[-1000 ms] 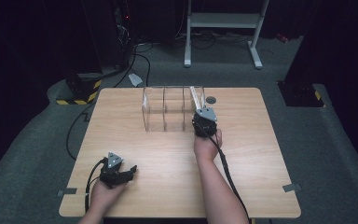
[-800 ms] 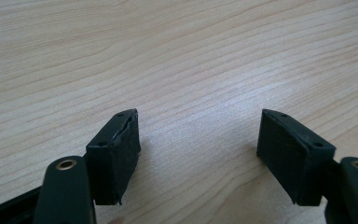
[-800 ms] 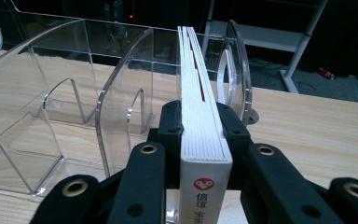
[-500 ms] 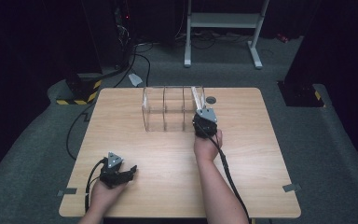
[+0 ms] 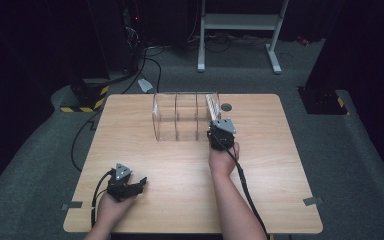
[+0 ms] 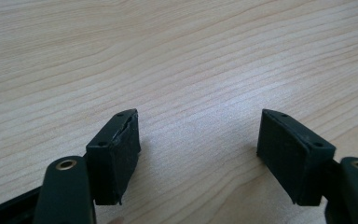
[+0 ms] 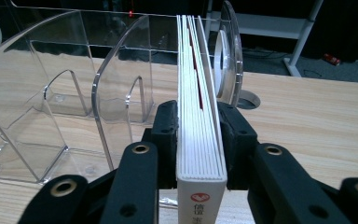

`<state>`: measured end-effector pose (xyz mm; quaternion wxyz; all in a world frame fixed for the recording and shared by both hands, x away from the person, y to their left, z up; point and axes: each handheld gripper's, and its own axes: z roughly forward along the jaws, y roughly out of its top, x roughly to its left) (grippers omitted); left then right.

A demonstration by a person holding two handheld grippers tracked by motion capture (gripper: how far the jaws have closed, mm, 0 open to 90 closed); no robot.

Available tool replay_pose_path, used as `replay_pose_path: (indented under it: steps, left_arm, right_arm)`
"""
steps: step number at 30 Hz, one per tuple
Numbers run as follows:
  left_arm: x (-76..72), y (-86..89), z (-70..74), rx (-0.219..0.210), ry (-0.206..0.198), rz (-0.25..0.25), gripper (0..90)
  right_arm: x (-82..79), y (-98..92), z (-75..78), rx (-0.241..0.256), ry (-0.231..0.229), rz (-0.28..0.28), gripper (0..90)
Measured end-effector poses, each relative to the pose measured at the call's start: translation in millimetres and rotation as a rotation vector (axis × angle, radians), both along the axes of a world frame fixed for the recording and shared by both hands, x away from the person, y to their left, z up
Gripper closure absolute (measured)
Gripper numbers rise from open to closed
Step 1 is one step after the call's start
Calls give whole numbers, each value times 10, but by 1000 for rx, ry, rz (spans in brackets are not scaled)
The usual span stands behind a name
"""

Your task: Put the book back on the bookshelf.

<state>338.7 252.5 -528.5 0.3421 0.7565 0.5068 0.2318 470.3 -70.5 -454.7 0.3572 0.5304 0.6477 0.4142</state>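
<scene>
I have a light wooden table (image 5: 190,195) in front of me, its grain running side to side, standing on grey carpet. Toward its far edge stands a clear plastic file rack (image 5: 177,120) with upright dividers, its base flat on the wood. A thin white book (image 7: 198,126) stands on edge in the rack's rightmost slot, spine toward me. Just beyond the rack's right end I see a round cable hole (image 5: 225,107) cut into the tabletop. Near the front left corner, the left gripper (image 5: 127,186) rests on the wood, well apart from the rack.
</scene>
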Motion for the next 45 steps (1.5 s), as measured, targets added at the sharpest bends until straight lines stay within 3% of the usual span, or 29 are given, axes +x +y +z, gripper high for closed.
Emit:
replay_pose_path:
  steps: [8,15,22,28,31,36,45]
  left_arm:
    - [1,1,0,1,0,-1,296]
    - [0,0,0,0,0,0,296]
    - [-1,-1,0,1,-1,1,296]
    - [-1,-1,0,1,0,1,296]
    - [-1,0,0,1,0,1,296]
    - [-1,0,0,0,0,1,296]
    - [0,0,0,0,0,1,296]
  right_arm:
    - [-93,-40,-3,2,9,32,568]
    - [-262,-140,-113,9,22,65,542]
    - [-320,-177,-297,29,70,70,619]
    - [-316,-169,-359,49,96,60,692]
    - [-323,-155,-366,41,89,38,729]
    - [-330,-137,-371,71,93,-11,738]
    - [-322,-84,-369,69,89,-17,734]
